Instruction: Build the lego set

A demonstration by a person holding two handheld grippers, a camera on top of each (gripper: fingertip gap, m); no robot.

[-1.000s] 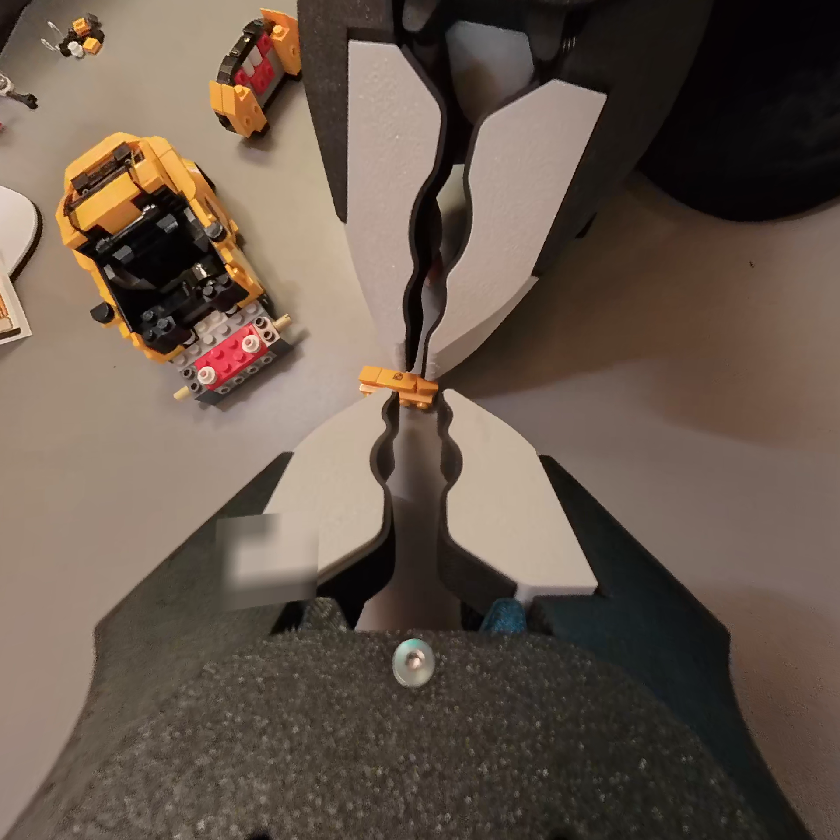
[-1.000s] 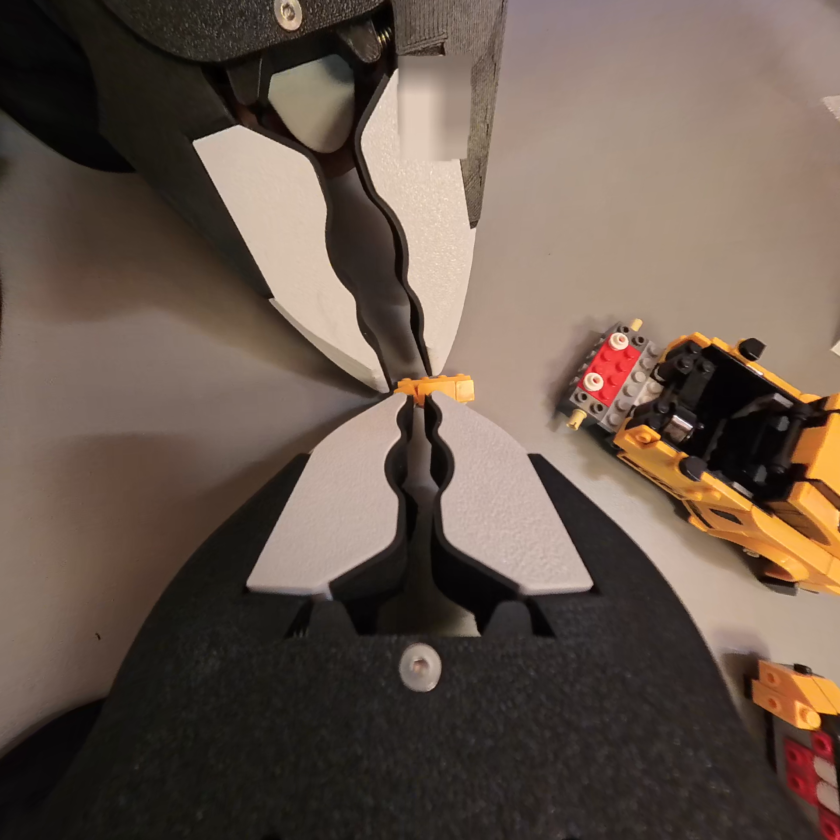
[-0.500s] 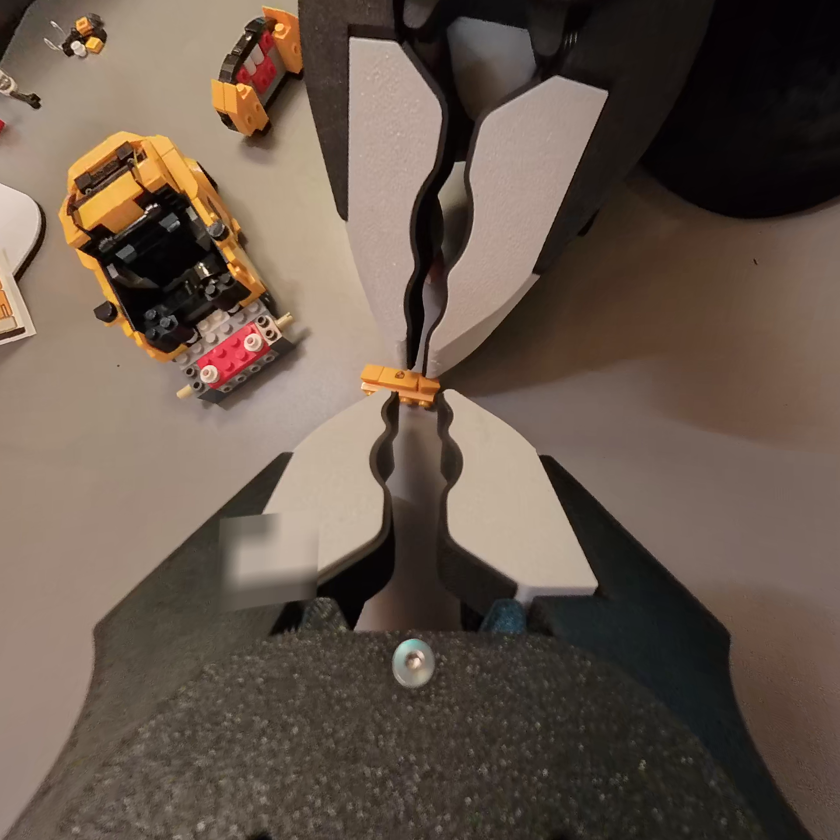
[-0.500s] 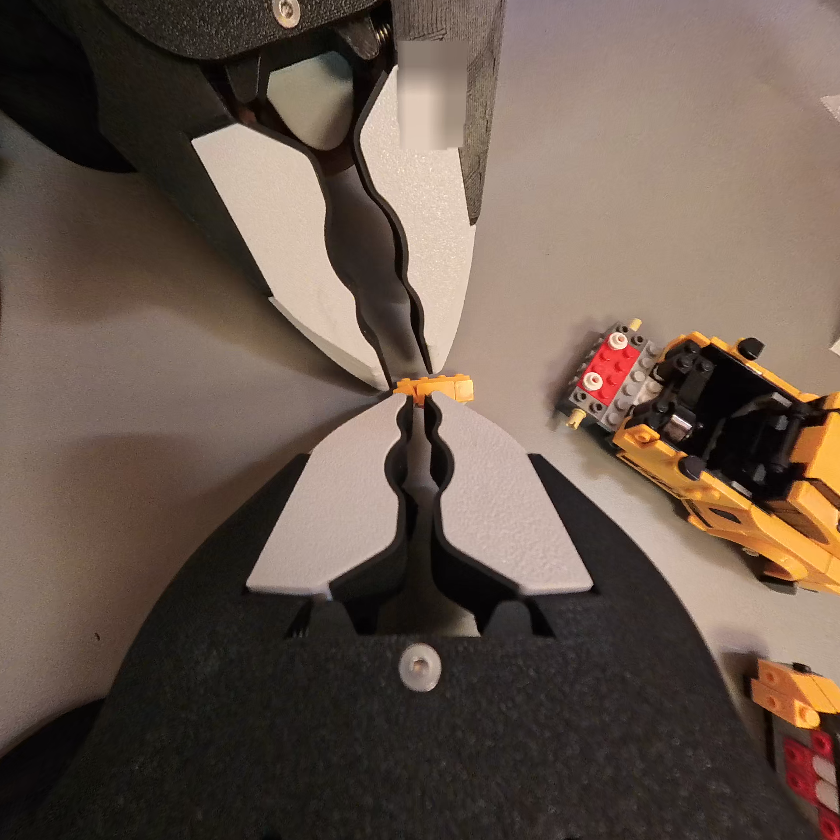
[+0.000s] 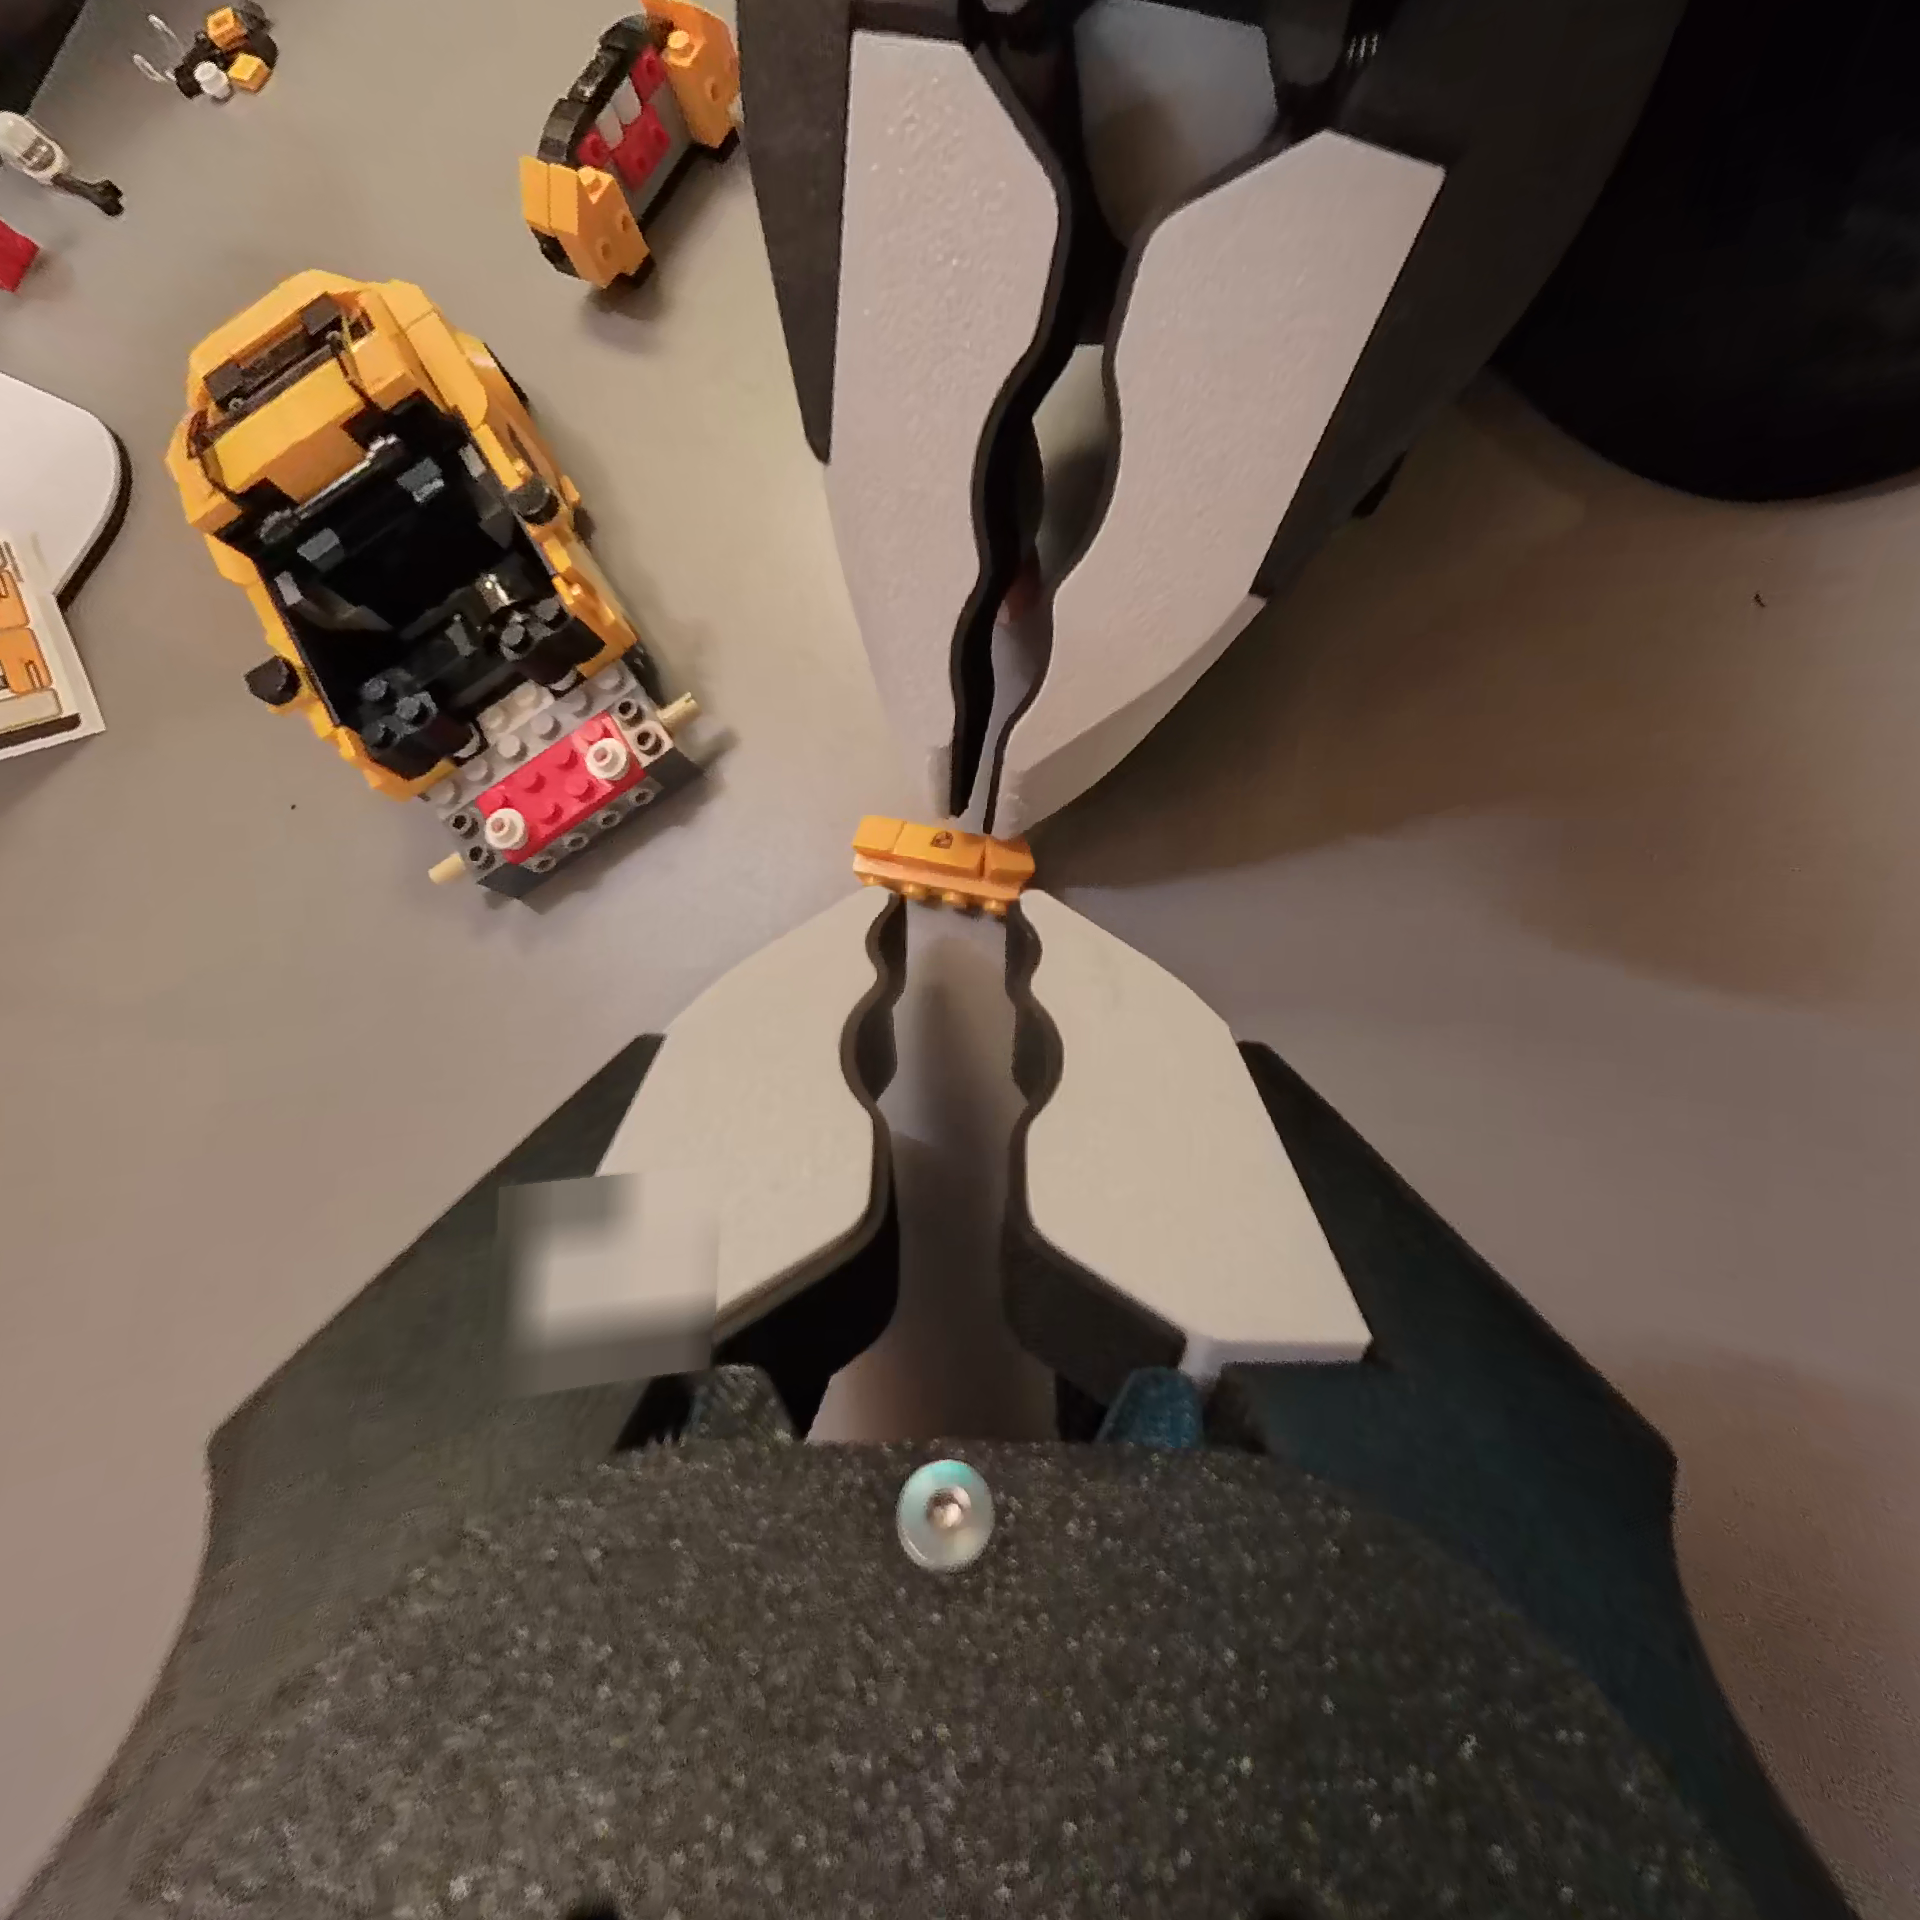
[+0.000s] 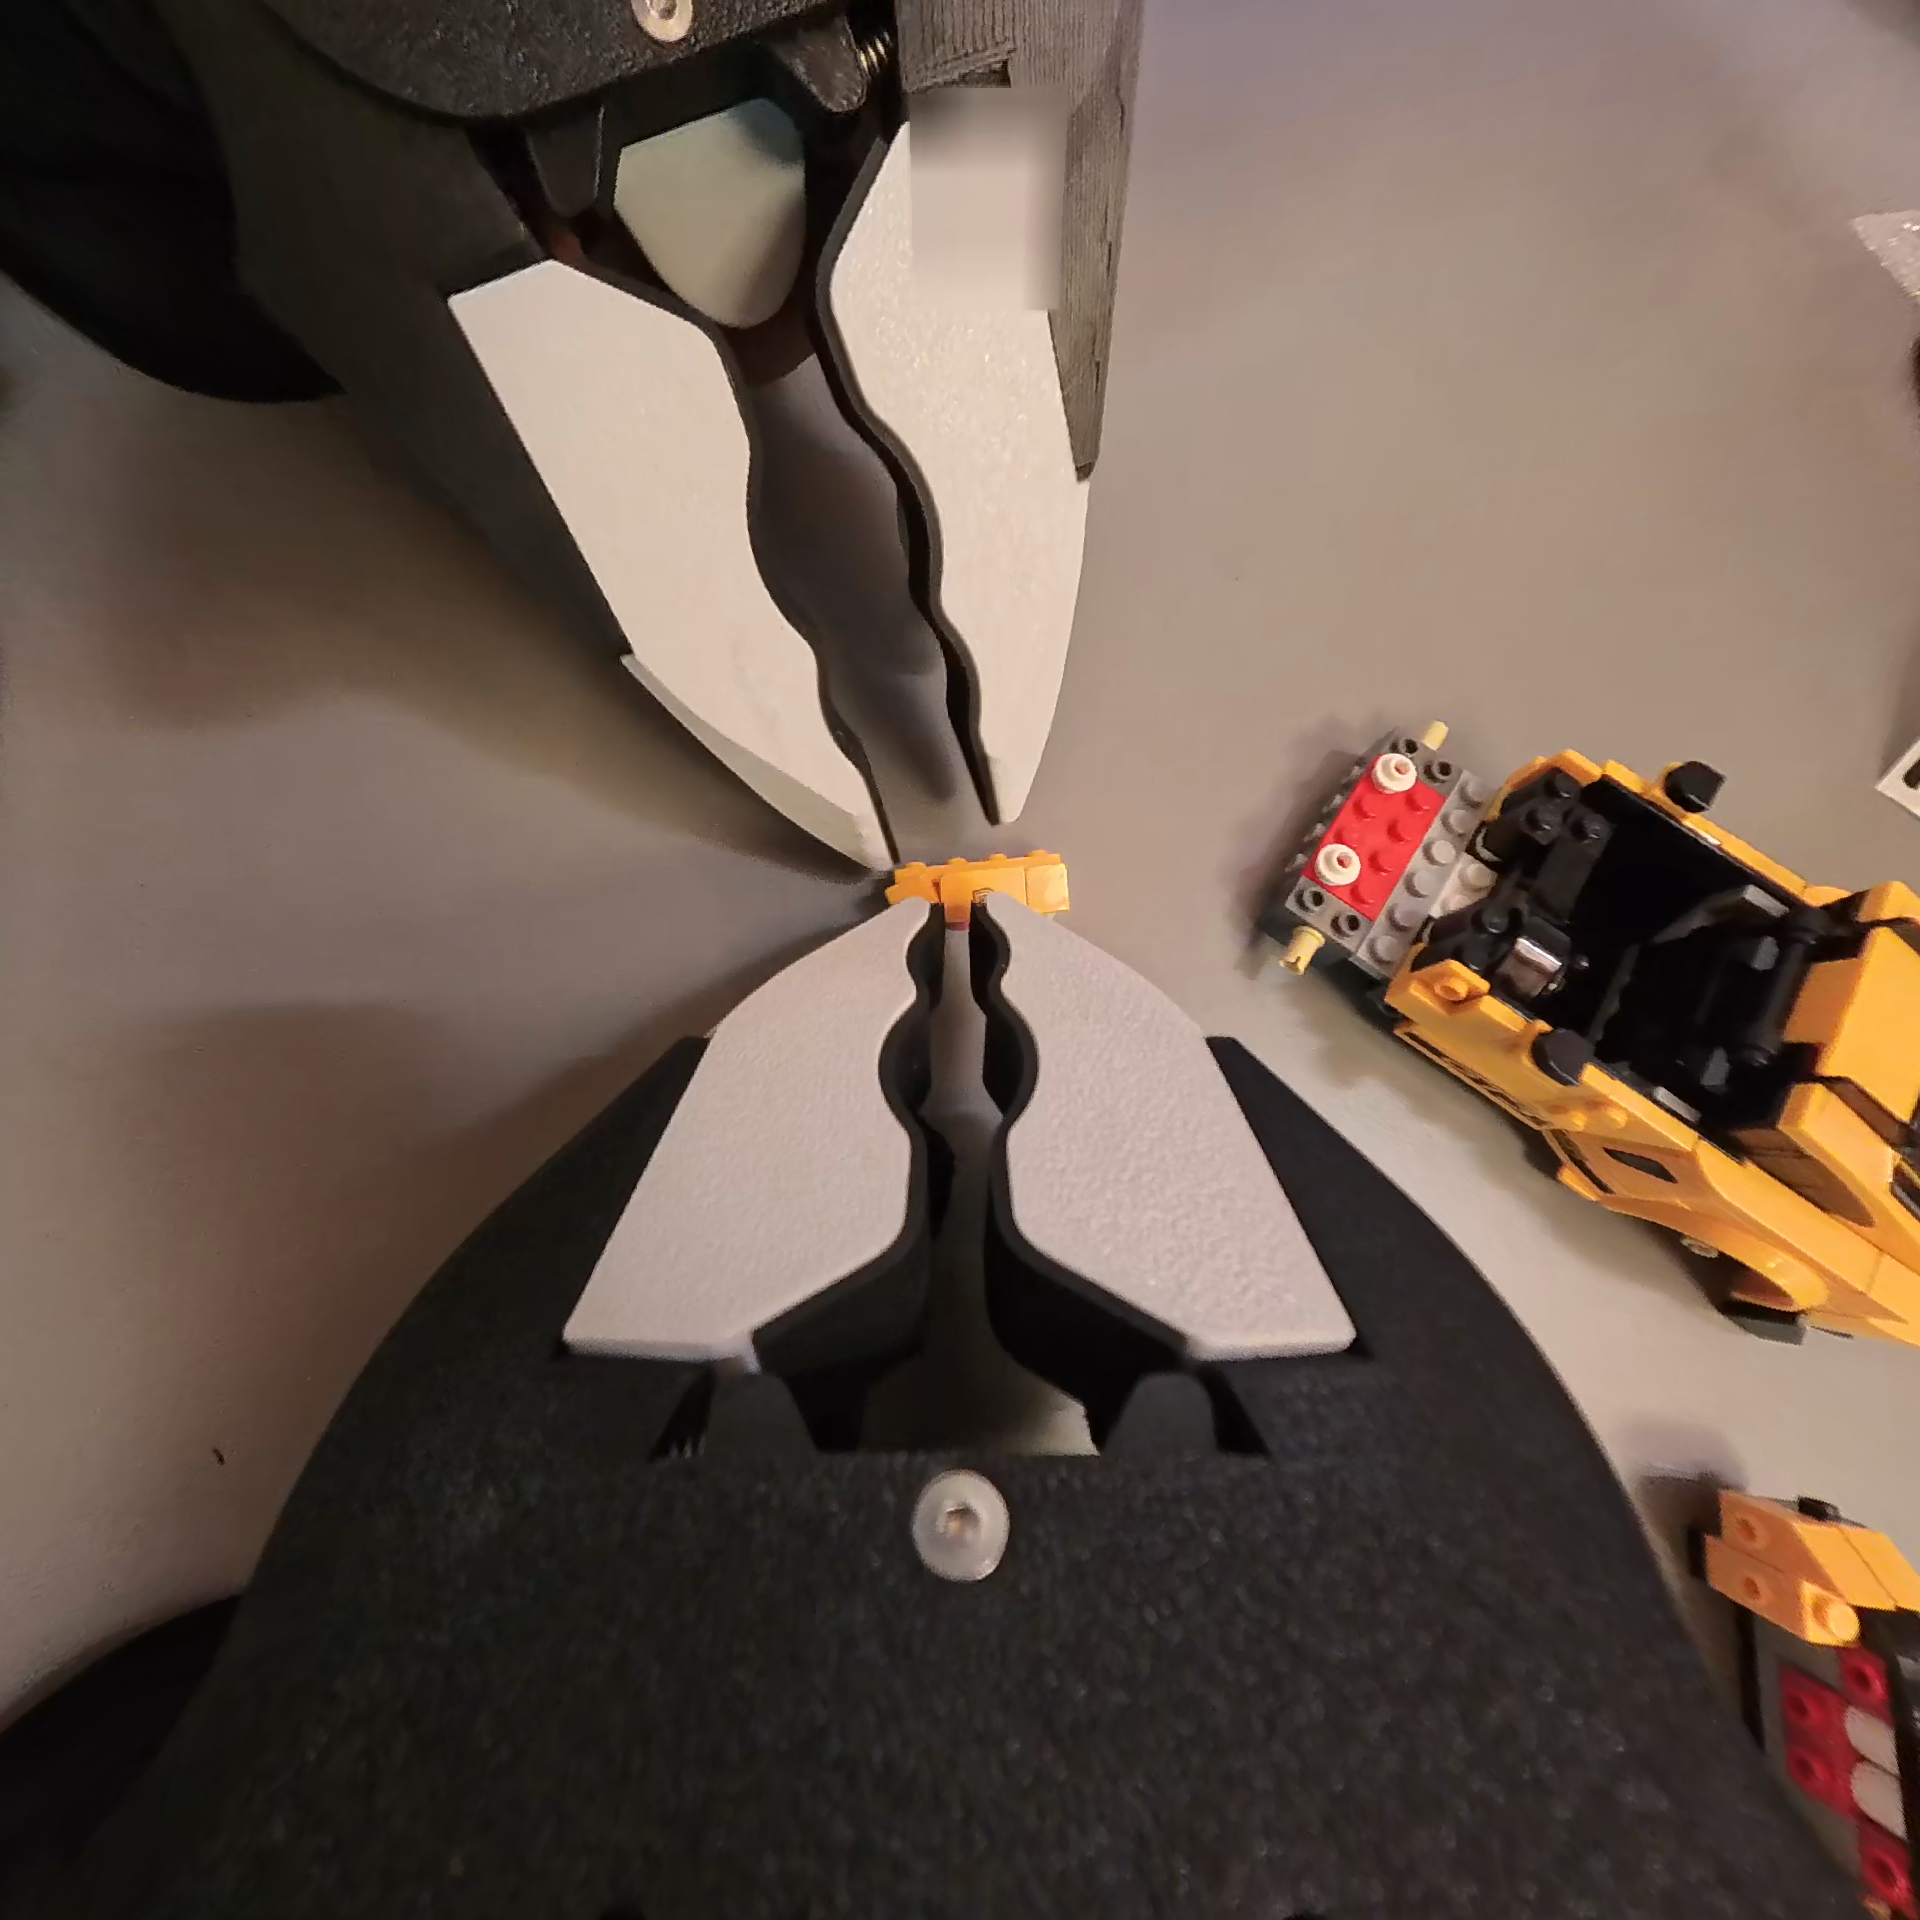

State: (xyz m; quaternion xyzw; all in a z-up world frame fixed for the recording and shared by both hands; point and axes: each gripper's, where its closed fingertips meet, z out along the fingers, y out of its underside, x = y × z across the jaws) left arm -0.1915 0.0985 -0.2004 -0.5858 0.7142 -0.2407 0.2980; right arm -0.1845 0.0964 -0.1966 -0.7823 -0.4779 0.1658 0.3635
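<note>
A small orange lego piece (image 5: 940,857) hangs above the grey table, held between both grippers, which meet tip to tip. My left gripper (image 5: 948,909) grips its studded edge with the jaws a narrow gap apart. My right gripper (image 6: 961,914) is nearly shut on the same piece (image 6: 1023,883) from the opposite side. The right gripper also shows at the top of the left wrist view (image 5: 971,810). The left gripper shows at the top of the right wrist view (image 6: 940,842). The partly built yellow and black car (image 5: 405,561) lies on the table, also in the right wrist view (image 6: 1662,1039).
A black, orange and red sub-assembly (image 5: 623,145) lies beyond the car, also in the right wrist view (image 6: 1829,1662). Small loose parts (image 5: 223,57) sit far left. A printed sheet (image 5: 36,644) and a white board (image 5: 52,468) lie at the left edge. A dark bulky object (image 5: 1714,260) is at the top right. Only a small space, under 4 cm, lies between the two pairs of fingers.
Almost nothing. The orange piece sits slightly more level between the two grippers, and both keep their hold.
</note>
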